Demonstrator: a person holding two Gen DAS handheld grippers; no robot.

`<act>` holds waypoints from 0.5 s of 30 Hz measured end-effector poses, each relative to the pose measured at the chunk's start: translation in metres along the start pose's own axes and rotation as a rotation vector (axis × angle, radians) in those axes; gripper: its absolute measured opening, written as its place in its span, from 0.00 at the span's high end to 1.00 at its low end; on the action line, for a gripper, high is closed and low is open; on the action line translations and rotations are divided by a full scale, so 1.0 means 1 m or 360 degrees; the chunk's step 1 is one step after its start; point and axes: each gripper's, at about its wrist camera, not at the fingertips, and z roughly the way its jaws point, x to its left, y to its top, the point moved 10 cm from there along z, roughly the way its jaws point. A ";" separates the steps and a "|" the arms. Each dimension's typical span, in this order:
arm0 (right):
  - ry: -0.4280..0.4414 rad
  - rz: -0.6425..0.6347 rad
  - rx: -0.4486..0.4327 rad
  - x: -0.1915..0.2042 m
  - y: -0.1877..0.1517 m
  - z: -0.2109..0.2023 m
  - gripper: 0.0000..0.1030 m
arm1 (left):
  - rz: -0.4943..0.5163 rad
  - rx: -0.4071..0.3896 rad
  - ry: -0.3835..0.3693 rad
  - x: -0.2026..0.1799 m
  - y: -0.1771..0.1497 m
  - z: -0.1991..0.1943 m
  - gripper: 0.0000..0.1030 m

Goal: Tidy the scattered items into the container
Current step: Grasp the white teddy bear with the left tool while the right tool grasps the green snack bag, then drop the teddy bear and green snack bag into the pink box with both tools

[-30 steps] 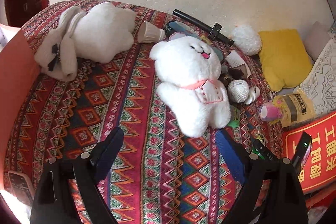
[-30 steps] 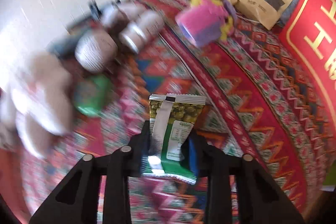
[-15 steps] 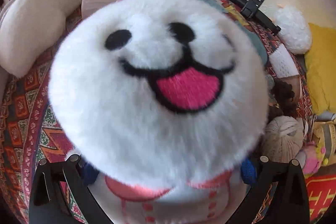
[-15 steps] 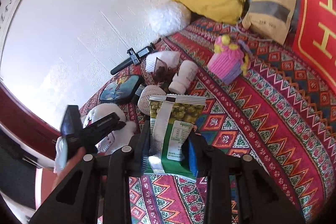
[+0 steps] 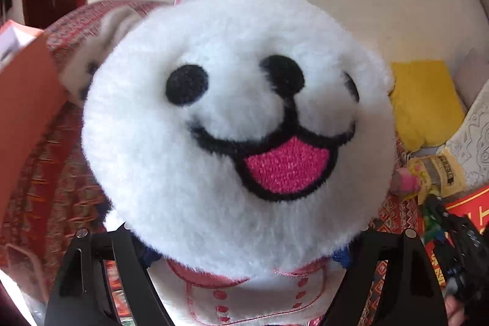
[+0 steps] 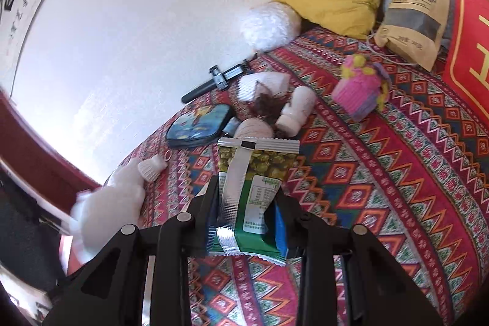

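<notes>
Gripping white plush bear (image 5: 232,124) in my left gripper (image 5: 244,255); jaws closing on neck and chest below big head, blue pads sinking into fur. Judging it light, soft, squashy; head bulky, so hold at narrow neck is suiting best. Orange container wall (image 5: 24,118) sitting just left of bear. My right gripper (image 6: 246,219) clamping green pea snack packet (image 6: 253,188) by lower end; crinkly, slippery foil, light, standing upright above patterned bedspread (image 6: 397,188).
</notes>
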 end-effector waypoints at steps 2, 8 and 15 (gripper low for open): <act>0.0000 -0.0034 0.0003 0.013 -0.006 0.001 0.72 | -0.0022 -0.0219 0.0034 0.035 0.025 -0.063 0.19; 0.0026 -0.0143 0.0007 0.054 -0.028 0.002 0.72 | -0.0320 -0.0682 0.0383 0.195 0.123 -0.181 0.07; 0.0109 -0.0275 0.0032 0.115 -0.060 0.012 0.72 | -0.0425 0.0196 0.1219 0.388 0.085 -0.107 0.00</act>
